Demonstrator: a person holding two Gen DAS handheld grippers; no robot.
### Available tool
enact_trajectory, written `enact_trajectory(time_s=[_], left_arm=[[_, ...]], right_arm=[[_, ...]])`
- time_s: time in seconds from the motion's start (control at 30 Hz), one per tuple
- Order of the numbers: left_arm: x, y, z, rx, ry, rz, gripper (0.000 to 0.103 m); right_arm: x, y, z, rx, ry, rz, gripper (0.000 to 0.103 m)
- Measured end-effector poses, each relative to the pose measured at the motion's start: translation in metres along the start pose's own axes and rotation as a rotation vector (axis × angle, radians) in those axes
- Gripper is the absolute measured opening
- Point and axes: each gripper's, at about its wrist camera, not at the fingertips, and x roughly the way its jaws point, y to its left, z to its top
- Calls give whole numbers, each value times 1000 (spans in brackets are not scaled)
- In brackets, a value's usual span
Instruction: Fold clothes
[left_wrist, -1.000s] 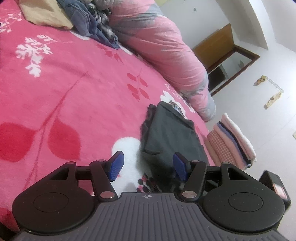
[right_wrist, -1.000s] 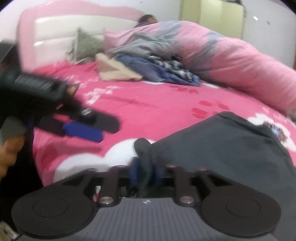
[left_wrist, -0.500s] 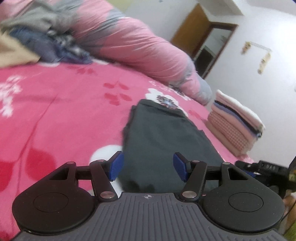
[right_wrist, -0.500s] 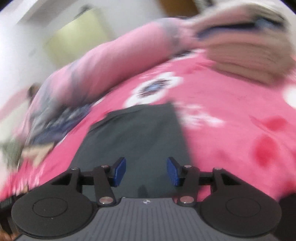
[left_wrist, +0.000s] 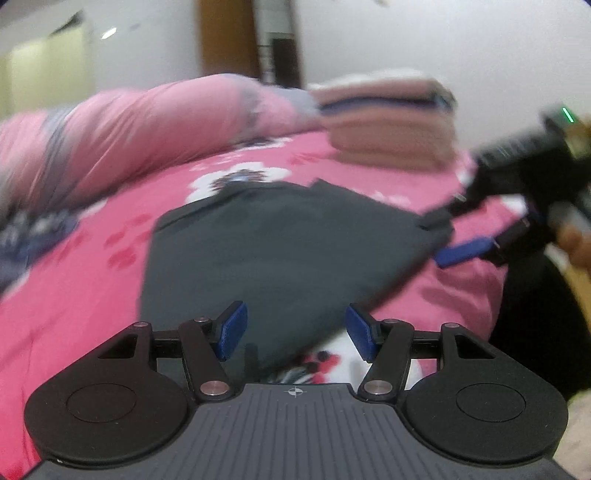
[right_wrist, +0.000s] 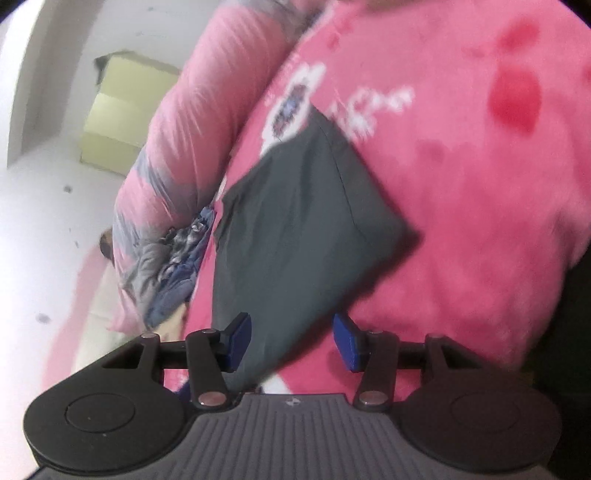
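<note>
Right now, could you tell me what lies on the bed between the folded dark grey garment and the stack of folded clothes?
Only bare pink floral bedspread separates the dark grey garment from the stack of folded clothes; the left wrist view shows it.

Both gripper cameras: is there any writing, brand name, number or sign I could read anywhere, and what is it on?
No readable text in either view.
Left gripper body: a small crosshair mark, no letters.
Right gripper body: a small mark, too blurred to read.
Dark grey garment: no print or label visible.
Stack of folded clothes: blurred, no label to make out.
</note>
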Motion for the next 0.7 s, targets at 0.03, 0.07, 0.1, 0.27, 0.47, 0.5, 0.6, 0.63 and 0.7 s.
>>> enact_trajectory(time_s=[0.03, 0.07, 0.1, 0.27, 0.47, 0.5, 0.6, 0.63, 0.7], left_arm=[[7, -7, 1, 34, 10, -8, 60], [14, -13, 2, 69, 20, -15, 60], [21, -19, 4, 97, 31, -19, 59], [45, -37, 9, 203, 56, 6, 59], [54, -50, 12, 247, 50, 49, 58], [54, -50, 12, 237, 49, 50, 52], [53, -50, 14, 216, 41, 60, 44], [51, -51, 14, 223, 32, 78, 44], [48, -53, 15, 237, 13, 114, 44]], right_arm=[[5, -3, 1, 19, 5, 1, 52], [10, -6, 3, 39, 6, -3, 52], [13, -9, 5, 59, 2, -3, 52], [21, -20, 11, 157, -31, 9, 51], [16, -35, 9, 268, -75, 54, 50], [18, -36, 10, 279, -78, 58, 50], [25, -37, 15, 294, -89, 68, 49], [27, -34, 16, 286, -93, 67, 46], [29, -31, 17, 271, -102, 72, 36]])
